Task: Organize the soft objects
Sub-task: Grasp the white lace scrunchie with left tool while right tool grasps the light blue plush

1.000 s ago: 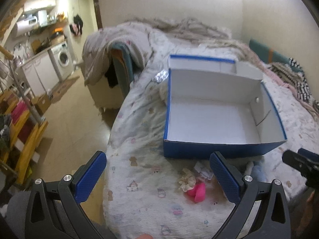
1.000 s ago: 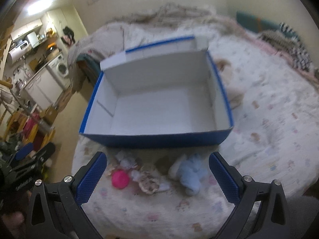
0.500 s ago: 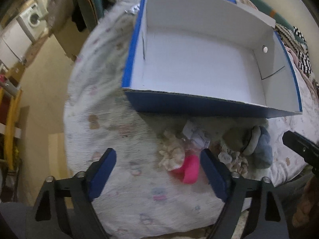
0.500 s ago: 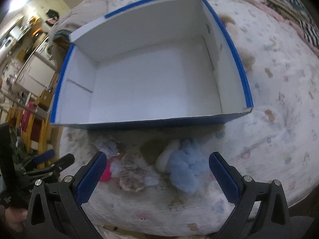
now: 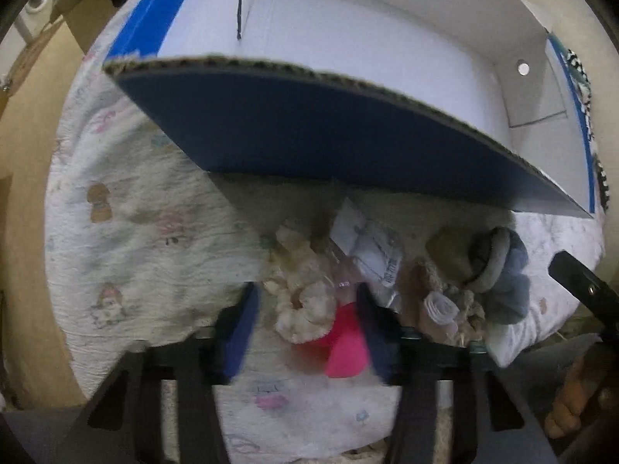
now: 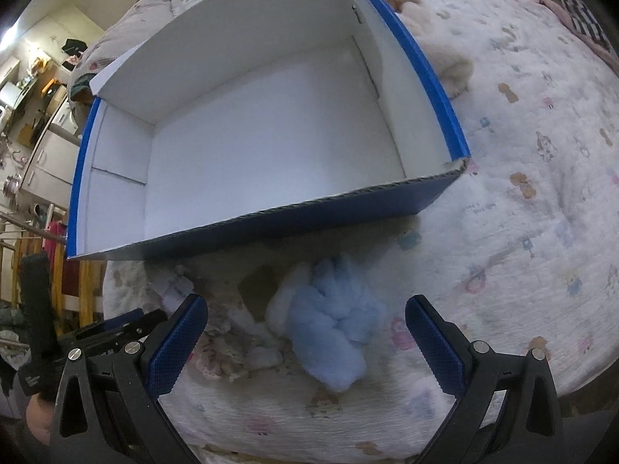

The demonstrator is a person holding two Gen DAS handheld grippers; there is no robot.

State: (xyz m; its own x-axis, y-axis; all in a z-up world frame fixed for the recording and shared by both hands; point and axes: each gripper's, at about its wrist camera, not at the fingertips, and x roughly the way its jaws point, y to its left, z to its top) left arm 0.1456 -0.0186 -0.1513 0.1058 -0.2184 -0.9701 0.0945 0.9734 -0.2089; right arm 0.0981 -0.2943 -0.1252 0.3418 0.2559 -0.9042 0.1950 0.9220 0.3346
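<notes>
The soft stuff is all in a little heap on the bed's printed white quilt, right in front of the near wall of the empty blue-and-white cardboard box. In the left wrist view, lower middle of the frame, there's a cream frilly scrunchie-looking thing lying against a hot pink soft piece, with a white paper tag just above them. Off to the right sit a small crumpled pinkish-cream bundle and a grey-and-blue fuzzy sock-like roll.

The left tongs are partly closed around the cream and pink pair, with the fingers either side of them. It's blurry, so I can't tell if the pads are actually touching yet. I'd say they're not fully clenched.

The right tongs are wide open and holding nothing. In that view they hover over the light blue fluffy plush, bottom centre of the frame.

My take for the left grab: get low enough that the pads bite the fabric bulk, not just a frill. The tag may come along, and the pink piece could slip out when lifting. Then lift clear of the box's near wall before moving over it. The right side should centre on the blue plush's fat middle before squeezing.
</notes>
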